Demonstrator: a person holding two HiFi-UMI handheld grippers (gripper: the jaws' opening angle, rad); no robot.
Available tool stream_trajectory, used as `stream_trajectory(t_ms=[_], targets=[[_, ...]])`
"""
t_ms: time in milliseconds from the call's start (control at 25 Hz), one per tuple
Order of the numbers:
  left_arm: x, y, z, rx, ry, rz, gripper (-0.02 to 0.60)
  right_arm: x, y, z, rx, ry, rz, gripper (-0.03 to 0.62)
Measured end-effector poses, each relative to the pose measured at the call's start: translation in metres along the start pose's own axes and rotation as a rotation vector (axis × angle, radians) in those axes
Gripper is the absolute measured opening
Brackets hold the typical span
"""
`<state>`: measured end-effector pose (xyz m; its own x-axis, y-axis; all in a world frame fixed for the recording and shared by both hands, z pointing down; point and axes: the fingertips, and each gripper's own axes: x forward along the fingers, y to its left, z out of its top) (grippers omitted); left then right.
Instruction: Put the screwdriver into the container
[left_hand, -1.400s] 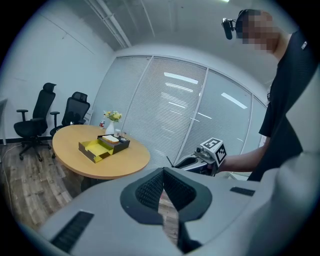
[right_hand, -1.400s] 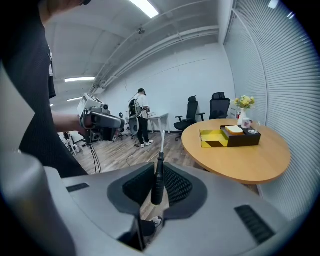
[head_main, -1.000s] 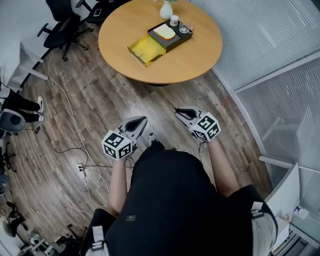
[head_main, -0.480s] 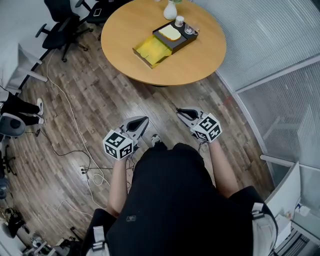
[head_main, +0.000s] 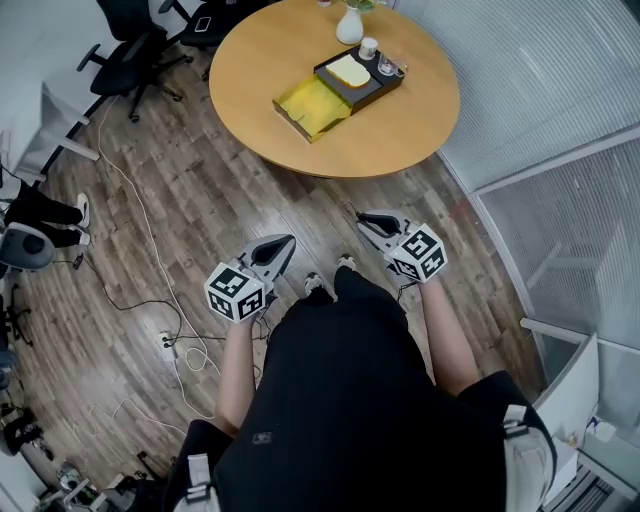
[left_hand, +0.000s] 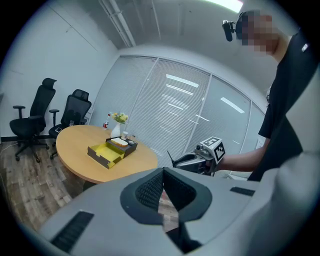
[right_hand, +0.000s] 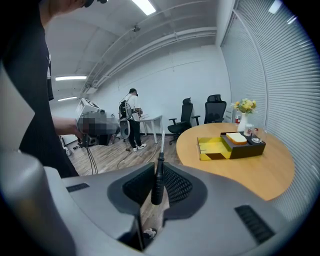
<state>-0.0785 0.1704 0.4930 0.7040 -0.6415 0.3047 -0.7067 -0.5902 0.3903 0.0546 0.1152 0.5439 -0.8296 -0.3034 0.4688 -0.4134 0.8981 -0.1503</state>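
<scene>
My right gripper (right_hand: 159, 167) is shut on a screwdriver (right_hand: 157, 187) with a black handle; its thin metal shaft sticks out forward past the jaws. In the head view this gripper (head_main: 366, 219) is held over the wooden floor, short of the round table (head_main: 400, 125). The container, an open yellow box (head_main: 313, 104), lies on that table and also shows as a yellow box (right_hand: 212, 148) in the right gripper view. My left gripper (head_main: 284, 243) hangs level with the right one, its jaws (left_hand: 162, 171) shut with nothing between them. The yellow box (left_hand: 105, 153) is ahead of it too.
A black tray (head_main: 362, 75) with bread and cups sits against the yellow box, with a white vase (head_main: 349, 25) behind it. Office chairs (head_main: 135, 50) stand left of the table. Cables (head_main: 150, 270) trail over the floor. A blinds-covered glass wall (head_main: 540, 110) curves along the right. A person (right_hand: 134, 120) stands far back.
The table has slid to the right and slightly up in the head view as the person steps forward; a foot now shows. Both grippers keep their pose and grip.
</scene>
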Motion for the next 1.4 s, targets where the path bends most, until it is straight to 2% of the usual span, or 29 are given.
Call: stream_trajectory(t_ms=[400,1000,1400], targets=[[0.032,0.014,0.022,-0.002,0.004,0.037,0.005,0.005,-0.045,0.021,-0.022,-0.007,0.038,0.051],[0.130,0.033,0.069,0.026,0.024,0.056,0.005,0.004,-0.140,0.029,-0.047,0.005,0.112,0.051],[0.165,0.040,0.077,0.028,0.061,0.088,0.005,0.008,-0.179,0.029,-0.060,-0.004,0.147,0.051]])
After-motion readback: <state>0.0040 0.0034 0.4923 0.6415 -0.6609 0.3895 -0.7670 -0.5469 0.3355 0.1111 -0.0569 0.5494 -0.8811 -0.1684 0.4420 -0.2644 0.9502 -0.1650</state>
